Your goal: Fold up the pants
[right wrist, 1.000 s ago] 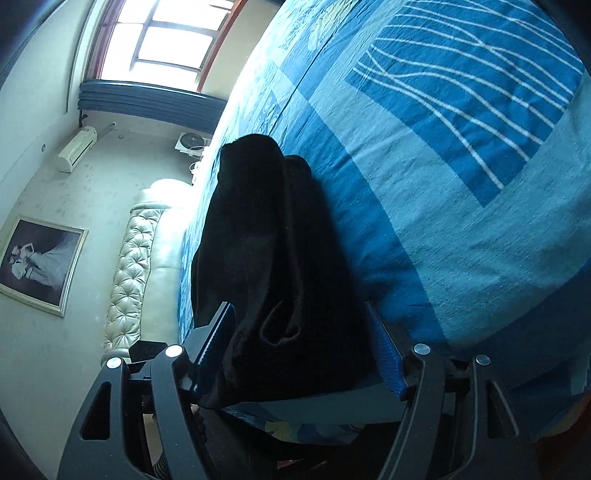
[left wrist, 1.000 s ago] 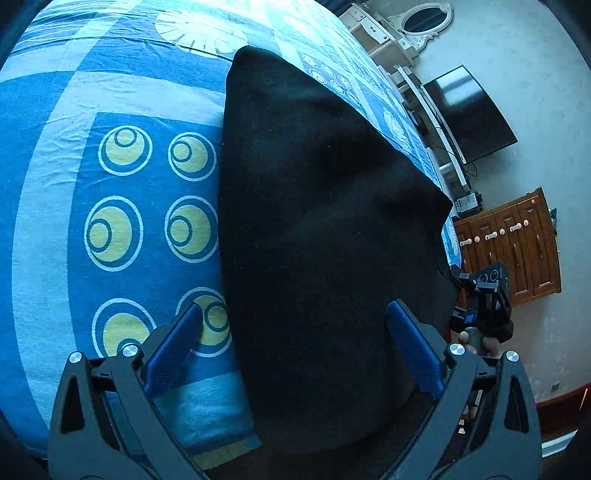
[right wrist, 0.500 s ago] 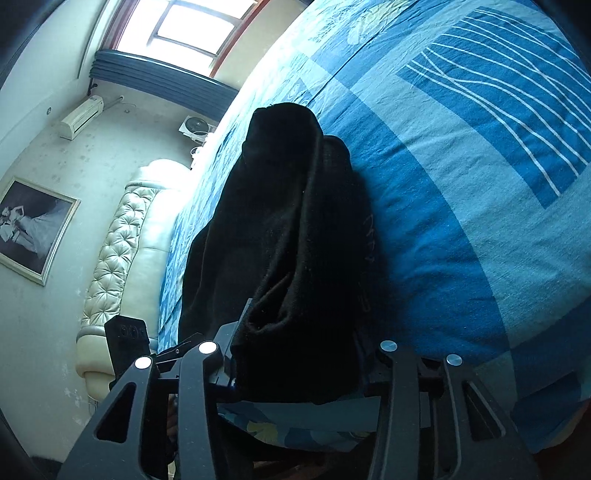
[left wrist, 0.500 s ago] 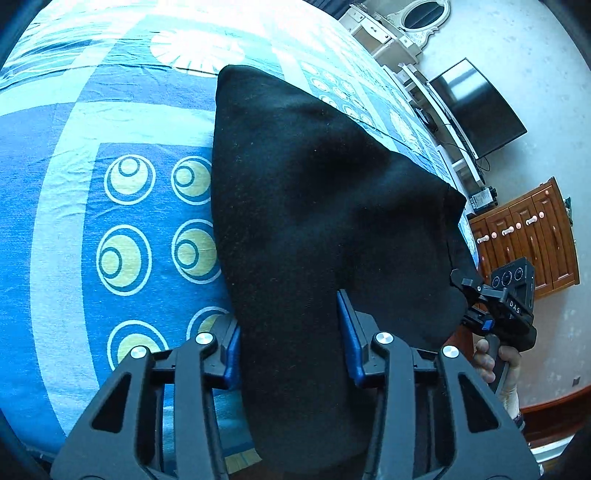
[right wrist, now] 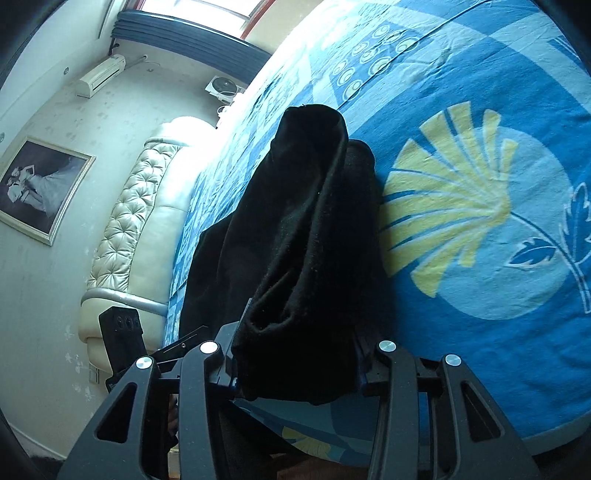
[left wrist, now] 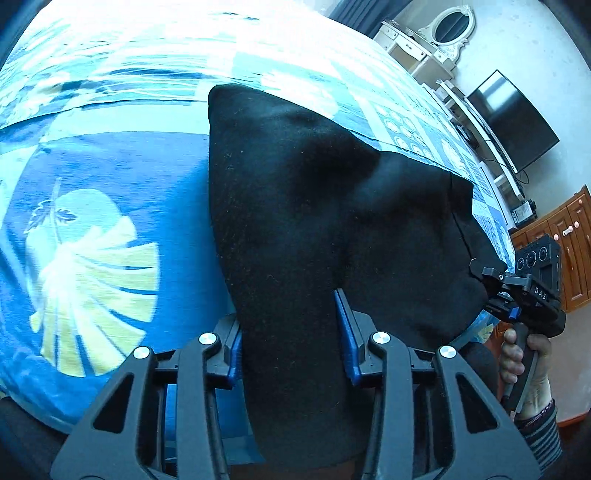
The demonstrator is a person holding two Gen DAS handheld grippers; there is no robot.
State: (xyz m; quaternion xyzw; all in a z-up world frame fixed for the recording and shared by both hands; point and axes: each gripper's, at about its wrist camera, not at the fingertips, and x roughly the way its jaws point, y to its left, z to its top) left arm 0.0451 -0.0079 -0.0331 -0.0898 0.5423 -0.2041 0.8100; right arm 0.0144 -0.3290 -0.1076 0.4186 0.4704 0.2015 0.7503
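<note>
Black pants [left wrist: 314,206] lie lengthwise on a blue patterned bedspread [left wrist: 110,184], their near end raised off it. My left gripper [left wrist: 290,325] is shut on that end, blue pads pressing a thick fold from both sides. At the right of the left wrist view a hand [left wrist: 524,365] holds the right gripper [left wrist: 484,273], clamped on the pants' other near corner. In the right wrist view the pants [right wrist: 306,206] bunch into a tall ridge, and my right gripper [right wrist: 297,350] is shut on their rolled edge. The left gripper's body [right wrist: 122,332] shows at lower left.
The bedspread [right wrist: 480,184] stretches ahead and to the right of the pants. A cream tufted headboard [right wrist: 125,236] and a framed picture [right wrist: 37,188] lie to the left. A TV [left wrist: 513,118], a wooden cabinet [left wrist: 569,236] and a white dresser [left wrist: 443,33] line the far wall.
Both grippers went from open around the pants' near end to shut on it. They then rose and moved forward over the bed, and the fabric humped up.
</note>
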